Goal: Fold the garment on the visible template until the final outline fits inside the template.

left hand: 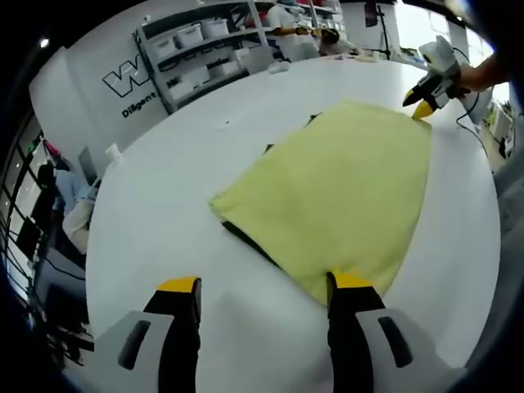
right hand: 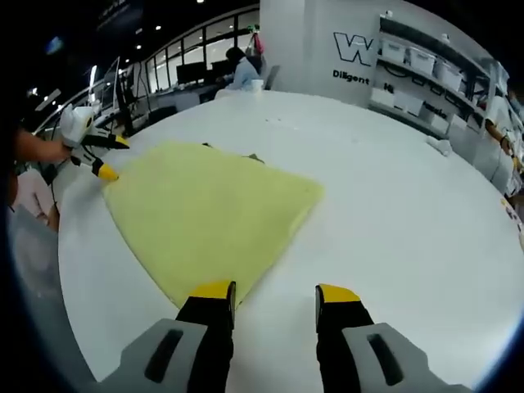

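Flatly, a soft pale-yellow cloth garment [left hand: 344,192] is lying in a rough four-cornered shape on the smooth white round table [left hand: 172,205]. Dark template edges [left hand: 246,237] are peeking out beneath its near side in the left gripper view; most of the template is lying hidden. The left gripper [left hand: 266,286] is holding its black, yellow-tipped jaws spread, one at a garment corner. The right gripper [right hand: 274,291] is likewise holding its jaws spread at the opposite corner [right hand: 196,291]. Grey shelving [left hand: 205,49] is standing behind.
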The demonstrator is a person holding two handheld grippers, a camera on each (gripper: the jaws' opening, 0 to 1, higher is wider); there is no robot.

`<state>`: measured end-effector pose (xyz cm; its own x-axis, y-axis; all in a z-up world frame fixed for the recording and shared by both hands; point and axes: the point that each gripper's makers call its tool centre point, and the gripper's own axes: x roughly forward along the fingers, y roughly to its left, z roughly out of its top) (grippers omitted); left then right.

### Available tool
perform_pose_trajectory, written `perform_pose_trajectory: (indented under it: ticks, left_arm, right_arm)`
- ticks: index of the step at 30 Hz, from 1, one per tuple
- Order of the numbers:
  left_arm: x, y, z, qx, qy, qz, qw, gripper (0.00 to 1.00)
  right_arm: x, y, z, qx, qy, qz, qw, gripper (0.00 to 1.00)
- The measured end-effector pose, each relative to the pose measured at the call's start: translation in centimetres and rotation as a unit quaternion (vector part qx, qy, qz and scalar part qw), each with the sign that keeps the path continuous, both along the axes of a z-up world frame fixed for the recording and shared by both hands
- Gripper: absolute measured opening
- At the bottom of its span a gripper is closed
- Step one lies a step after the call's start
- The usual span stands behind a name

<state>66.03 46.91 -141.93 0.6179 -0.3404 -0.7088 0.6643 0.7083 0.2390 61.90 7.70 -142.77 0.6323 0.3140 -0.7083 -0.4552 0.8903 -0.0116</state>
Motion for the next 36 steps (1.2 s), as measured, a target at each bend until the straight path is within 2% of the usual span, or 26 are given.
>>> perform_pose_trajectory:
  ticks: [4, 8, 14, 18, 25, 29, 32, 36]
  left_arm:
    - [0.4, -0.2, 0.1, 0.001, 0.001, 0.008, 1.0, 0.61]
    - [0.9, 0.5, -0.3, 0.008, 0.002, 0.024, 0.9997, 0.61]
    - [0.8, 1.2, -0.3, 0.017, 0.002, 0.024, 0.9996, 0.6]
    - [0.3, 1.4, -0.1, 0.016, 0.001, 0.023, 0.9996, 0.59]
    - [-0.9, 0.4, 0.0, 0.015, -0.003, -0.005, 0.9999, 0.6]
    - [-1.4, 0.5, -0.6, 0.027, -0.002, -0.017, 0.9995, 0.59]
    - [-1.4, 0.5, -0.2, 0.03, -0.004, -0.016, 0.9994, 0.6]
    - [-1.4, 0.0, 0.3, 0.04, -0.018, -0.036, 0.9984, 0.58]
  right_arm:
    - [0.8, 0.3, 0.2, 0.007, 0.001, -0.009, 0.9999, 0.36]
    - [1.2, 0.4, 0.1, 0.005, 0.005, -0.018, 0.9998, 0.35]
    - [-0.1, -0.3, -0.8, -0.001, 0.029, -0.02, 0.9994, 0.34]
    - [-0.7, -0.7, -0.4, 0.012, 0.026, -0.021, 0.9994, 0.36]
    - [-2.0, -0.3, -0.8, -0.004, 0.03, 0.014, 0.9995, 0.37]
    - [-2.5, -0.3, -1.2, -0.017, 0.034, 0.027, 0.9989, 0.37]
    - [-2.7, 0.3, -0.8, -0.025, 0.021, 0.057, 0.9979, 0.37]
    - [-3.1, 1.6, -0.3, -0.03, 0.009, 0.089, 0.9955, 0.39]
